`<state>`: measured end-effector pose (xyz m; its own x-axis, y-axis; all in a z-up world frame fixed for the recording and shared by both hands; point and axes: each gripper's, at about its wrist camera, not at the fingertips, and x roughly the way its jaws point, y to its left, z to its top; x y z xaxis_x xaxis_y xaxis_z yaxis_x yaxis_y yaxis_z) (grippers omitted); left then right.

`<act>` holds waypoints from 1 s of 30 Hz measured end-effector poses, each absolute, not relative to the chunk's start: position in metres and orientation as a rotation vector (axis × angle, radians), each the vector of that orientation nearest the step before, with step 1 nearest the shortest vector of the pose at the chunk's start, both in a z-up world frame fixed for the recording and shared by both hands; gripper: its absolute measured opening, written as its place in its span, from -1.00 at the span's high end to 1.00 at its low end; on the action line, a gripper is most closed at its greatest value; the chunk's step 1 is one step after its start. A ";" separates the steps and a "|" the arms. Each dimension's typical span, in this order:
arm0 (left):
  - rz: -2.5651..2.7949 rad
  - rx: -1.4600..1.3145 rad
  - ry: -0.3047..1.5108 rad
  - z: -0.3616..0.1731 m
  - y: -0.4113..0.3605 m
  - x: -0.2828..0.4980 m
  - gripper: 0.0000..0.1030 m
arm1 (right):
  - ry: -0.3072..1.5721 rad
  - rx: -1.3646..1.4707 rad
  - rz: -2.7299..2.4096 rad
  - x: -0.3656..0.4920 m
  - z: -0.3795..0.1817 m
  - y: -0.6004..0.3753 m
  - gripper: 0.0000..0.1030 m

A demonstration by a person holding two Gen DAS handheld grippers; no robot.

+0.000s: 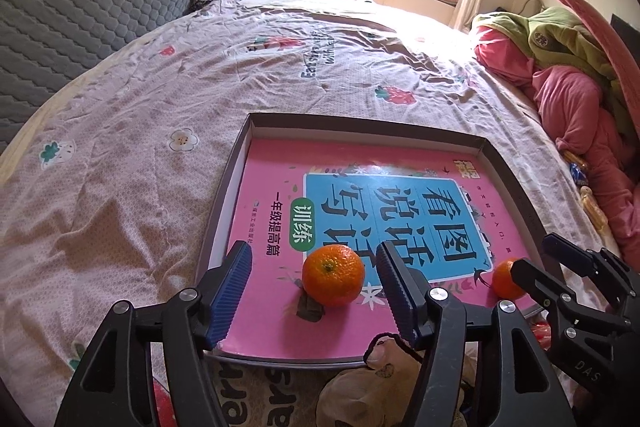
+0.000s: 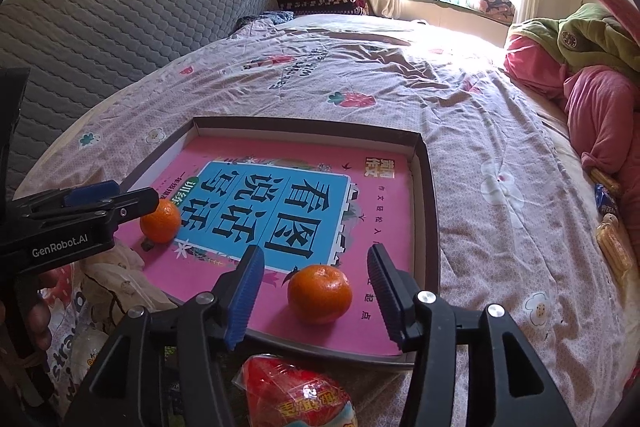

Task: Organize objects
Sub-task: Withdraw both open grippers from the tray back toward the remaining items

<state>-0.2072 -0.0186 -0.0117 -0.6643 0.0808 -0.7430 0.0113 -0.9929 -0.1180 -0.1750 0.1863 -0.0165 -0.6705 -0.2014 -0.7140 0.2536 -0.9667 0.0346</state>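
A shallow dark tray (image 1: 236, 163) (image 2: 428, 187) lies on the bed with a pink book (image 1: 280, 223) (image 2: 384, 195) inside it. Two oranges rest on the book. My left gripper (image 1: 314, 283) is open, its blue pads either side of the left orange (image 1: 333, 275) (image 2: 161, 221), not touching it. My right gripper (image 2: 316, 285) is open around the right orange (image 2: 320, 293) (image 1: 506, 277), also apart from it. Each gripper shows at the edge of the other's view.
The tray sits on a pink flowered bedsheet (image 1: 140, 147). A grey quilted headboard (image 1: 80, 7) stands at left. Pink and green clothes (image 1: 580, 87) are piled at right. A red packet (image 2: 296, 391) and a printed bag (image 1: 372, 383) lie below the tray's near edge.
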 end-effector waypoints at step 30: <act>2.884 -1.125 -0.125 0.035 0.001 -0.150 -0.42 | 0.085 0.936 -2.672 -0.135 0.024 0.181 -0.30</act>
